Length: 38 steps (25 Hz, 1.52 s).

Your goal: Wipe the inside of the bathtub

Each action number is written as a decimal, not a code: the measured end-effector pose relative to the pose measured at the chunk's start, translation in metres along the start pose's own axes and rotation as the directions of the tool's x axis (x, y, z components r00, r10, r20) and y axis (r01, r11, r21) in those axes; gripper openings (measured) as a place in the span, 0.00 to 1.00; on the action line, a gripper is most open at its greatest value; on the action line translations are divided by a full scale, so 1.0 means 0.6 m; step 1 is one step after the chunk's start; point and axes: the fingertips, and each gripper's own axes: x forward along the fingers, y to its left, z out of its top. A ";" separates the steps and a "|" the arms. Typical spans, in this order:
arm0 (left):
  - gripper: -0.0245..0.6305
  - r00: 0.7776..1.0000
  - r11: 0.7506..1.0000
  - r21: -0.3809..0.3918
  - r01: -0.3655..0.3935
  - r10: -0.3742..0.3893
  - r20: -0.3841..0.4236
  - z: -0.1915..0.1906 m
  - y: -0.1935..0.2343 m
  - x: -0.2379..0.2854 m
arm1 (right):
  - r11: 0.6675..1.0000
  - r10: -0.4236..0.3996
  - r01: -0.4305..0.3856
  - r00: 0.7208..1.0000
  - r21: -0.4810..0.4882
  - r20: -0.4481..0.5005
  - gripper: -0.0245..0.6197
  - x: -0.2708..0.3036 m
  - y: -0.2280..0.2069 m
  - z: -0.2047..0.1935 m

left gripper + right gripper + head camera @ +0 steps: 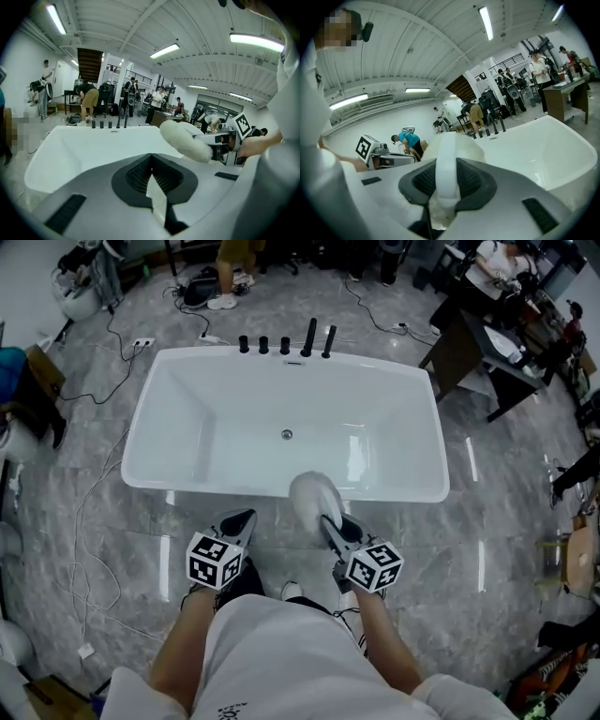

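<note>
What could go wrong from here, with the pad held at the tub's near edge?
The right gripper seems to hold the white pad only by its narrow strap; pressing on the bathtub could twist it or pull it loose. The pad sits at the near rim, with the drain far down inside, so reaching the bottom may mean leaning far over.

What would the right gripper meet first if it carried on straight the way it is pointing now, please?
Probably the bathtub floor near the drain: the white pad held by the right gripper hangs over the near rim, pointing inward, though its height is hard to judge.
</note>
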 end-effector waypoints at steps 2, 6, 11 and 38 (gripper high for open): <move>0.06 0.999 1.000 0.004 -0.022 0.022 0.024 0.003 -0.017 -0.027 | 1.000 0.000 0.001 1.000 -0.027 0.019 0.19 -0.026 0.011 0.008; 0.06 0.996 0.999 0.010 -0.053 0.053 0.076 0.010 -0.044 -0.068 | 0.992 -0.019 0.024 0.999 -0.122 0.041 0.19 -0.061 0.033 0.026; 0.06 0.993 0.998 0.051 -0.028 0.022 0.116 0.042 -0.078 -0.086 | 0.990 -0.040 0.051 0.996 -0.129 0.086 0.19 -0.098 0.049 0.044; 0.06 0.972 0.991 0.121 0.055 -0.081 0.222 0.132 -0.002 -0.106 | 0.965 -0.207 0.232 0.960 -0.123 0.187 0.19 -0.093 0.105 0.097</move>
